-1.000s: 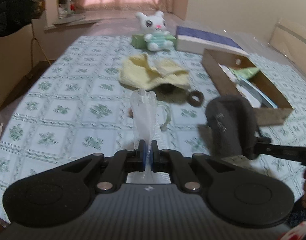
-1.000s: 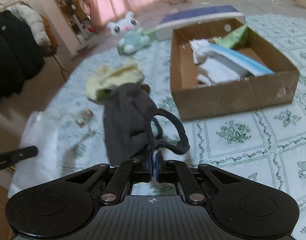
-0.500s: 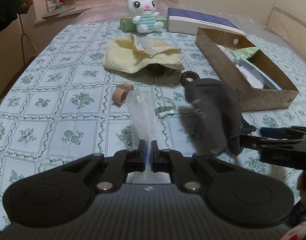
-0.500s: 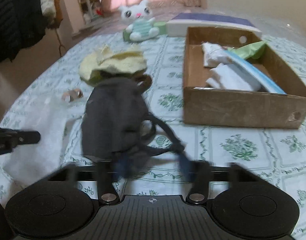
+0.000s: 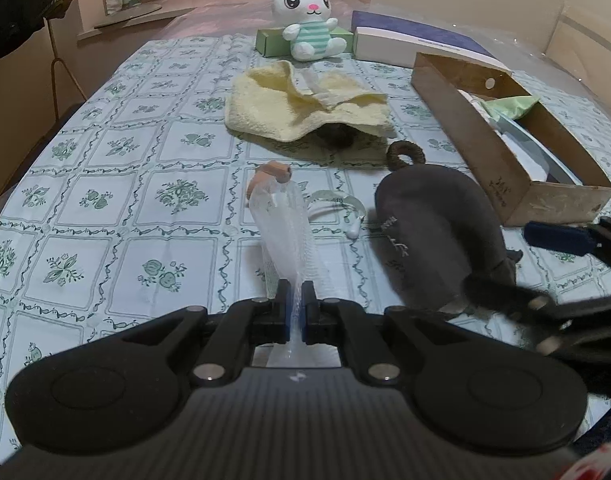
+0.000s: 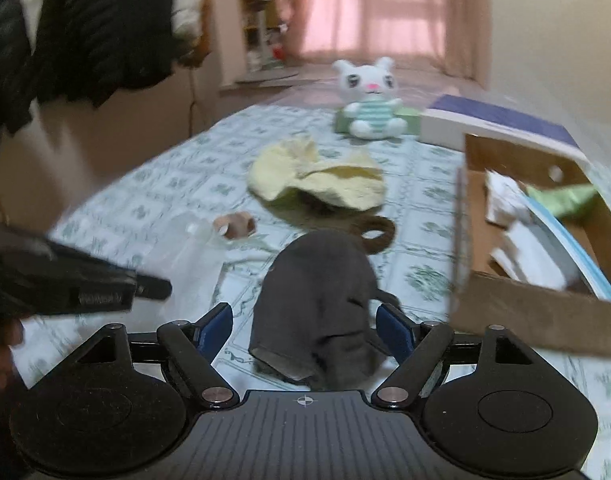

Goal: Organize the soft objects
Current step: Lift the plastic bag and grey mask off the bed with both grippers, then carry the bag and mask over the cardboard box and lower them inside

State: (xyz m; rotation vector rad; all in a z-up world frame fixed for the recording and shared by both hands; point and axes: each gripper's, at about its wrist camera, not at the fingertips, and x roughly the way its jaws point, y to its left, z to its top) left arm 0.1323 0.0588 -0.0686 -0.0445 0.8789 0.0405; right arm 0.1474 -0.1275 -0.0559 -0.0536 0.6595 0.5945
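The left gripper (image 5: pixel 294 296) is clamped on a clear mesh bag (image 5: pixel 283 232) that trails forward over the tablecloth (image 5: pixel 105 208). Just right of it lies a dark grey mask (image 6: pixel 317 292), slumped on the cloth between the spread fingers (image 6: pixel 215 326) of the right gripper (image 6: pixel 305 330), whose jaws have just been opening; neither pad presses on it. Further right stands a cardboard box (image 5: pixel 505 188).

- A dark grey fabric face mask (image 5: pixel 433 232) is seen slumped on the tablecloth just beside the cardboard box (image 5: pixel 505 184).
- A white mesh bag (image 5: pixel 285 232) is stretched out further from the box.
- A crumpled yellow towel (image 5: pixel 301 108) lies beyond both.
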